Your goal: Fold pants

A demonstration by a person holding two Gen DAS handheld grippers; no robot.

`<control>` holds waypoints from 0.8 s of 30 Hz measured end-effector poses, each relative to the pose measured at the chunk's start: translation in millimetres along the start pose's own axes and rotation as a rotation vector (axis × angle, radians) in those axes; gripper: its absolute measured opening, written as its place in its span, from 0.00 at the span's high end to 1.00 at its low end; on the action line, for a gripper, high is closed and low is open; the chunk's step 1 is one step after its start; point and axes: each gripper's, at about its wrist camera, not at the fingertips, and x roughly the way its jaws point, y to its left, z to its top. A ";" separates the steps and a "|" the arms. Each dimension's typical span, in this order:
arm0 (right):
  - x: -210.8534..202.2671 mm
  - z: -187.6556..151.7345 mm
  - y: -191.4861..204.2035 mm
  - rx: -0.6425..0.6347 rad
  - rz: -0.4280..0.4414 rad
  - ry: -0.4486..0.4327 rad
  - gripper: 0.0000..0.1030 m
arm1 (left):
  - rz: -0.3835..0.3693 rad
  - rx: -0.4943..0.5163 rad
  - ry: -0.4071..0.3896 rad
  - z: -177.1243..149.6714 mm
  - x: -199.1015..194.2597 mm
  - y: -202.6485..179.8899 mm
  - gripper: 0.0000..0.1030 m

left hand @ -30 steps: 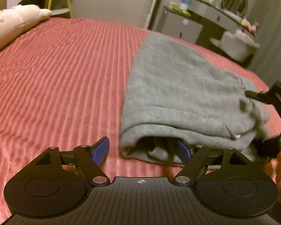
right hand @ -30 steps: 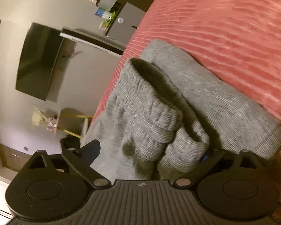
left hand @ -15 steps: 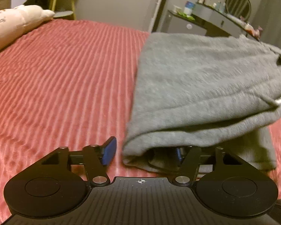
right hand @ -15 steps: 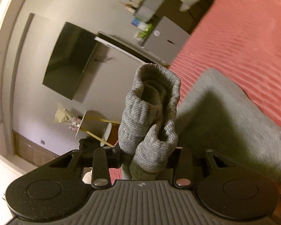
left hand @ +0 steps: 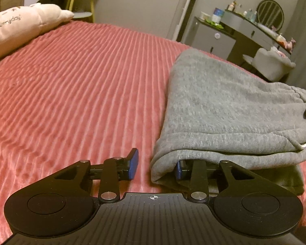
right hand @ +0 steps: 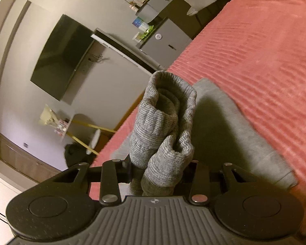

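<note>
Gripping the bunched ribbed cuffs (right hand: 163,134) of the grey pants (left hand: 224,110), the right gripper (right hand: 157,171) had its two jaws pressed against the fabric, which rose straight up out of them, clear of the bed. Behind that raised bundle, to its right, the rest of the garment lay flat on the pink ribbed bedspread (right hand: 255,51).

The left gripper (left hand: 156,163) sat low at the near folded edge of the pants, and its jaws were closing. Its right finger (left hand: 178,167) was tucked inside the fold, under the top layer of cloth, while its left finger (left hand: 133,162) stood bare over the bedspread, just beside the fold's rounded corner. The pads did not yet pinch the fabric.

From the left tool, the folded pants stretched ahead and to the right, their long axis running away toward the far edge of the bed. The corner nearest the left tool was the one it seemed about to take, so the coming grip probably depended on the outer finger meeting that fold edge. A pale pillow (left hand: 20,24) lay far ahead to its left.
</note>
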 end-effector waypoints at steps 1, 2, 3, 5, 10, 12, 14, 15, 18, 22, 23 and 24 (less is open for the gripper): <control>1.0 -0.1 -0.8 -0.012 -0.017 0.002 0.63 | 0.001 0.002 0.004 0.3 0.9 0.5 0.60; 2.5 -0.5 -2.9 -0.018 -0.030 0.006 0.63 | 0.001 0.003 0.008 0.7 1.7 1.2 0.60; 3.5 -1.3 -5.5 -0.016 -0.038 0.011 0.63 | 0.000 0.002 0.013 0.8 2.3 1.7 0.61; 5.1 -3.0 -10.2 -0.014 -0.055 0.019 0.63 | -0.001 0.001 0.022 1.1 4.3 1.4 0.60; 7.2 -7.6 -12.8 -0.089 -0.099 0.025 0.63 | 0.004 0.014 0.031 1.2 6.2 0.2 0.60; 8.7 -9.1 -14.4 -0.119 -0.118 0.034 0.63 | 0.007 0.019 0.032 1.8 7.4 0.8 0.59; 9.2 -11.0 -13.9 -0.144 -0.128 0.041 0.62 | 0.013 0.026 0.034 0.8 7.6 -0.9 0.59; 9.7 -12.0 -13.5 -0.164 -0.137 0.044 0.62 | 0.015 0.030 0.034 0.4 7.8 -1.6 0.59; 8.3 -15.9 -10.6 -0.214 -0.146 0.043 0.62 | 0.018 0.034 0.034 -1.9 7.7 -3.5 0.59; 4.7 -19.7 -8.8 -0.240 -0.146 0.030 0.62 | 0.019 0.037 0.030 -2.4 6.9 -4.3 0.59; 4.0 -21.0 -7.8 -0.252 -0.149 0.025 0.62 | 0.021 0.041 0.028 -2.6 6.7 -4.7 0.59; 3.6 -22.4 -6.8 -0.266 -0.155 0.021 0.62 | 0.022 0.043 0.025 -2.2 6.2 -5.0 0.60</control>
